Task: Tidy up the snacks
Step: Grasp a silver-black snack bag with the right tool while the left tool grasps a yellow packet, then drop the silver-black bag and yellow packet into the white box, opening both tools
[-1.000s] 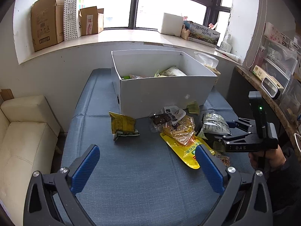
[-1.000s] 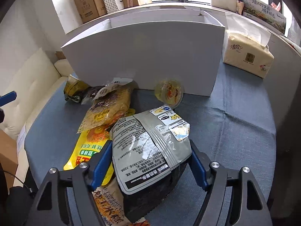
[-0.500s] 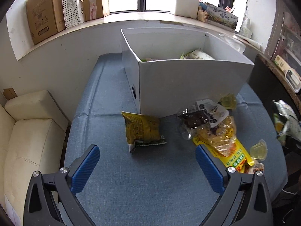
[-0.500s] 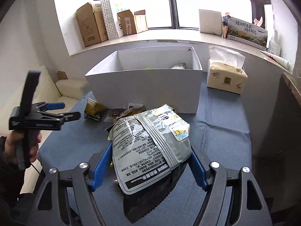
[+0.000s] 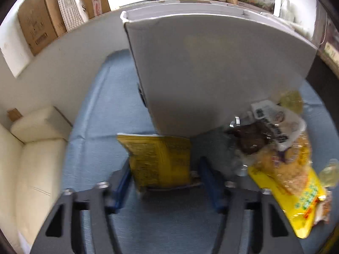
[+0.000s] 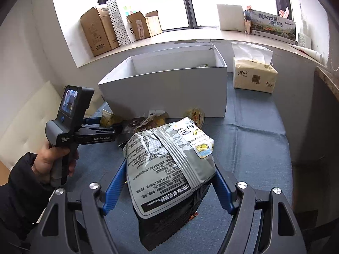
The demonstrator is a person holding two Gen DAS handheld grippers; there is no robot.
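Observation:
A yellow snack packet (image 5: 161, 160) lies on the blue table cloth in front of the white box (image 5: 211, 74). My left gripper (image 5: 167, 175) straddles it and its jaws are closing; the right pad still stands a little off the packet's edge. In the right wrist view the left gripper (image 6: 106, 124) reaches low toward that packet (image 6: 108, 118), held by a person's hand (image 6: 50, 163). My right gripper (image 6: 169, 182) is shut on a grey snack bag (image 6: 167, 163), held above the table facing the white box (image 6: 169, 89).
More snacks lie right of the yellow packet: a brown packet (image 5: 252, 137), a large yellow bag (image 5: 296, 201) and a jelly cup (image 5: 290, 101). A tissue pack (image 6: 254, 76) stands right of the box. Cardboard boxes (image 6: 99, 31) line the windowsill. A cream sofa (image 5: 31, 158) is on the left.
My left gripper came down and forward onto the yellow packet, and its jaws narrowed around it. My right gripper lifted the grey bag off the pile and then held still.

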